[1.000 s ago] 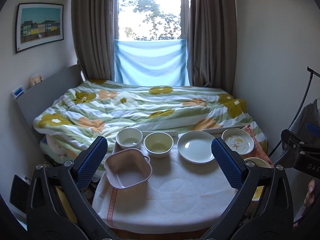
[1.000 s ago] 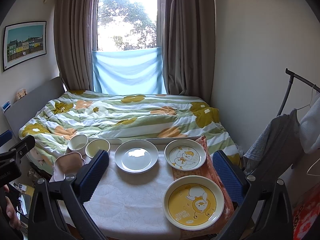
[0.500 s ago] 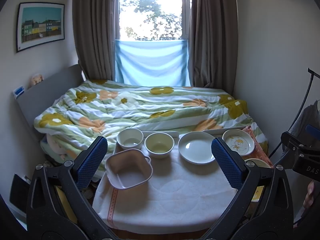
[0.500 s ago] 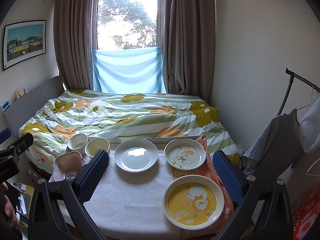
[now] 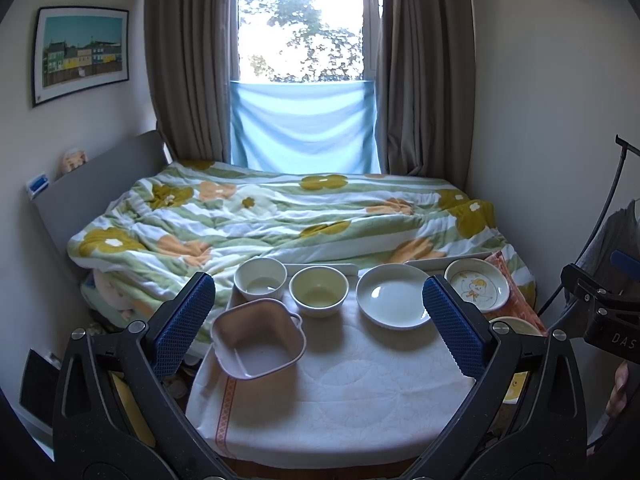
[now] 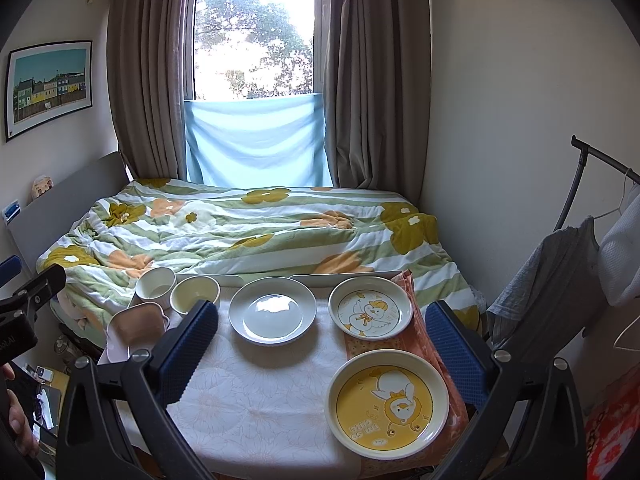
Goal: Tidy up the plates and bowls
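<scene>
On the cloth-covered table (image 5: 360, 392) lie a pink square dish (image 5: 258, 344), a white bowl (image 5: 260, 279), a pale yellow bowl (image 5: 319, 291), a plain white plate (image 5: 394, 301) and a small duck plate (image 5: 477, 285). The right wrist view shows the same white plate (image 6: 273, 310), the small duck plate (image 6: 370, 313) and a large yellow duck plate (image 6: 387, 403) near the front right. My left gripper (image 5: 318, 326) hangs open above the table's near side, holding nothing. Open and empty too, my right gripper (image 6: 322, 354) hovers over the front of the table.
A bed with a flowered quilt (image 5: 280, 216) butts against the table's far edge. A clothes rack with hanging garments (image 6: 592, 264) stands at the right. A hand (image 6: 18, 420) shows at the lower left of the right wrist view. Walls close in on both sides.
Both views have shifted very slightly; the dishes lie where they were and both grippers stay open.
</scene>
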The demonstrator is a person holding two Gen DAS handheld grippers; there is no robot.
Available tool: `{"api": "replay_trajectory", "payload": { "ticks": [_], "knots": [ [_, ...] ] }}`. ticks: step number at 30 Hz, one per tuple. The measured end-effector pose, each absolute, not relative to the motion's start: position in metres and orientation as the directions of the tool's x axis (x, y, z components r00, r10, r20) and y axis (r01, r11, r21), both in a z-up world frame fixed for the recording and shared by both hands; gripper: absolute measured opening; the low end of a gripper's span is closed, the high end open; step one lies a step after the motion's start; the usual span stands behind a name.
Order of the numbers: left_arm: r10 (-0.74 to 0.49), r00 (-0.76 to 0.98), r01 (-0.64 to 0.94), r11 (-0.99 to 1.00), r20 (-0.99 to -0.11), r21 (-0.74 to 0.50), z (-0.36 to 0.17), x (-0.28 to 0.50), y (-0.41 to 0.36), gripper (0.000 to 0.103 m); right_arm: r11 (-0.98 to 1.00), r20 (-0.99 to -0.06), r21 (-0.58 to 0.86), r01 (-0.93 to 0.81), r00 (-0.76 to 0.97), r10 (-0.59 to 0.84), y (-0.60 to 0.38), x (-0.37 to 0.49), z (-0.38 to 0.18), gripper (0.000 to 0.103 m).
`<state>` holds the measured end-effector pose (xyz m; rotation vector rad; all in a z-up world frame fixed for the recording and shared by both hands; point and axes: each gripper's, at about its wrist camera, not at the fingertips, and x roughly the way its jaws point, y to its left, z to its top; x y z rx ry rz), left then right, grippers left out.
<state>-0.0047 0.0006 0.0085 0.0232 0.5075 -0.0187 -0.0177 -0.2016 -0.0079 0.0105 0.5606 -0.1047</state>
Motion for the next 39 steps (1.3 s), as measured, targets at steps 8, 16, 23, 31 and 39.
{"api": "replay_trajectory", "payload": {
  "ticks": [8,16,23,31,39],
  "knots": [
    [-0.012,0.875,0.024,1.000,-0.483,0.019,0.010,-0.006,0.001,0.103,0.995,-0.532,-0.018,0.100,0.841,-0.095,-0.202,-0.018,-0.008,0.103],
    [0.003,0.878,0.013,0.999,-0.479,0.029,0.011,-0.005,0.001,0.103,0.995,-0.531,-0.017,0.101,0.842,-0.095,-0.202,-0.018,-0.008,0.103],
    [0.013,0.880,0.013,0.999,-0.474,0.052,0.008,-0.003,-0.002,0.103,0.994,-0.531,-0.019,0.103,0.842,-0.098,-0.201,-0.018,-0.008,0.103],
    [-0.064,0.826,0.092,0.996,-0.559,0.023,-0.003,0.019,-0.004,0.103,0.991,-0.560,0.007,0.131,0.822,-0.104,-0.207,-0.010,-0.009,0.103],
    [-0.200,0.728,0.266,0.964,-0.656,0.001,-0.043,0.061,-0.039,0.103,0.966,-0.646,0.032,0.257,0.743,-0.176,-0.241,-0.008,-0.043,0.103]
  ]
}}
